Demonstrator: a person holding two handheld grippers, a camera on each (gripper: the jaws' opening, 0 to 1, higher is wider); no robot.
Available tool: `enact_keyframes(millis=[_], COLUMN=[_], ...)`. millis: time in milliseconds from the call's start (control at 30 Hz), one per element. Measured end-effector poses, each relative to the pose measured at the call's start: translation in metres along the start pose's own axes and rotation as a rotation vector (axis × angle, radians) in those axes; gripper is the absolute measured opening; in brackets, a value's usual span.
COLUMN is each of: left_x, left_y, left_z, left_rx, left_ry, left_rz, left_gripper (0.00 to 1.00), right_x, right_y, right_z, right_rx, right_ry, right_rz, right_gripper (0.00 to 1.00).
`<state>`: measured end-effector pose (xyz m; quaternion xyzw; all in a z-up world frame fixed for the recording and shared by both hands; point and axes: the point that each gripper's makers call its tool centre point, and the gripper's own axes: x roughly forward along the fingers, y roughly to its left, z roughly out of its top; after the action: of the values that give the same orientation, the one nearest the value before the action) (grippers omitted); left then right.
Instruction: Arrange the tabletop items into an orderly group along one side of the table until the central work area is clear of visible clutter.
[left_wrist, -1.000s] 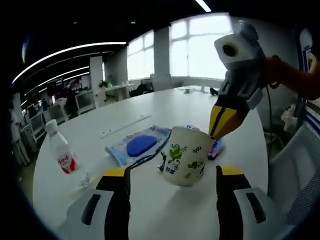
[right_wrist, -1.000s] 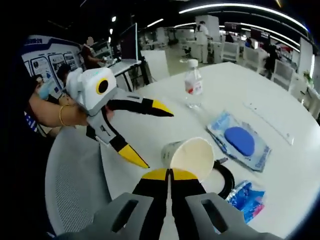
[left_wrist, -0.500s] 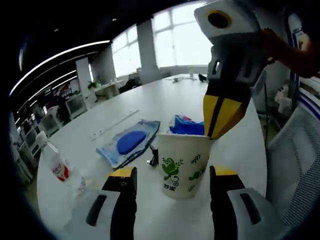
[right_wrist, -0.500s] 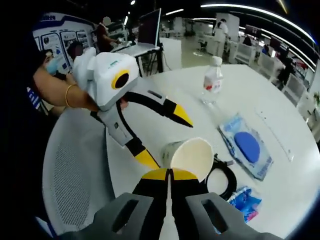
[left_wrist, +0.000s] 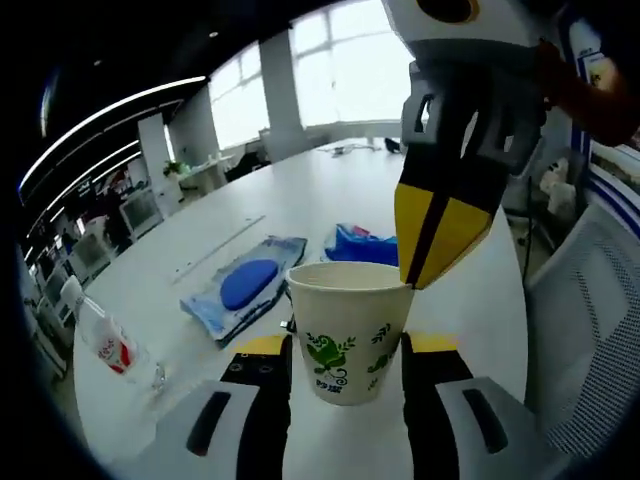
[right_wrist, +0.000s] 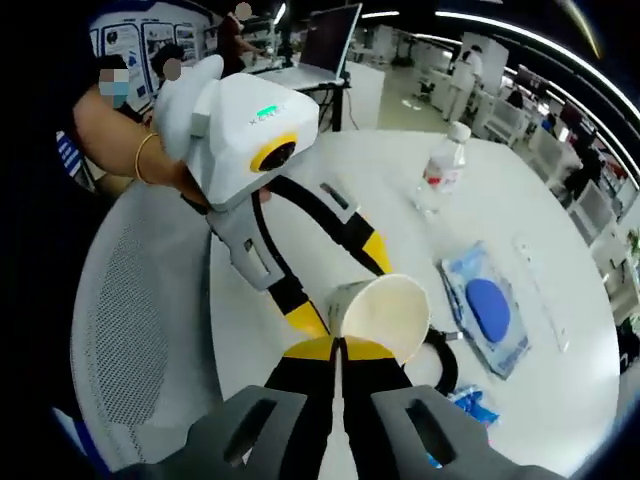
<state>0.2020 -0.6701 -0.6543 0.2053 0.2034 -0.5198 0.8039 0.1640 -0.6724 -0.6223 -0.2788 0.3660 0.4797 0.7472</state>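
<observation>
My right gripper (right_wrist: 338, 345) has its jaws pressed together on the near rim of the paper cup (left_wrist: 350, 327), pinching the wall; in the left gripper view it comes down from above onto the cup's right rim. My left gripper (left_wrist: 342, 362) is spread wide with the cup between its two jaws, which sit just beside the cup's sides; I cannot tell if they touch it. The cup stands upright near the table (left_wrist: 330, 205) edge, with a blue-padded packet (left_wrist: 243, 288), a blue pouch (left_wrist: 362, 245) and a water bottle (left_wrist: 100, 338) further out.
</observation>
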Motion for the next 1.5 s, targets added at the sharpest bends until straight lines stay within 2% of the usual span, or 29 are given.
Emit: enact_keyframes(millis=[167, 433, 600, 800, 900, 1033, 1133, 1300, 1500], left_x=[0.001, 0.001, 0.001, 0.001, 0.001, 0.001, 0.001, 0.002, 0.002], left_y=[0.000, 0.003, 0.003, 0.003, 0.003, 0.005, 0.007, 0.012, 0.020], left_z=[-0.002, -0.001, 0.000, 0.001, 0.003, 0.002, 0.002, 0.001, -0.004], left_rx=[0.023, 0.006, -0.031, -0.064, -0.086, -0.105, -0.122, -0.153, -0.151], left_ry=[0.019, 0.004, -0.019, -0.040, -0.054, -0.058, -0.067, -0.081, -0.078], left_rz=[0.003, 0.010, 0.000, 0.000, -0.001, 0.004, 0.013, 0.023, 0.063], left_gripper=[0.39, 0.39, 0.38, 0.37, 0.37, 0.37, 0.37, 0.37, 0.37], right_x=[0.002, 0.002, 0.001, 0.001, 0.002, 0.000, -0.004, -0.006, -0.009], right_y=[0.001, -0.001, -0.003, -0.006, -0.010, -0.017, -0.025, -0.035, -0.051], right_z=[0.002, 0.004, 0.006, 0.010, 0.011, 0.015, 0.018, 0.014, 0.010], right_rx=[-0.022, -0.026, 0.017, 0.132, 0.192, 0.226, 0.268, 0.306, 0.436], right_ry=[0.006, -0.005, -0.030, -0.076, -0.099, -0.136, -0.177, -0.196, -0.274], right_rz=[0.008, 0.003, 0.011, 0.019, 0.008, -0.022, -0.052, -0.090, -0.145], right_gripper=[0.00, 0.00, 0.00, 0.00, 0.07, 0.13, 0.24, 0.38, 0.53])
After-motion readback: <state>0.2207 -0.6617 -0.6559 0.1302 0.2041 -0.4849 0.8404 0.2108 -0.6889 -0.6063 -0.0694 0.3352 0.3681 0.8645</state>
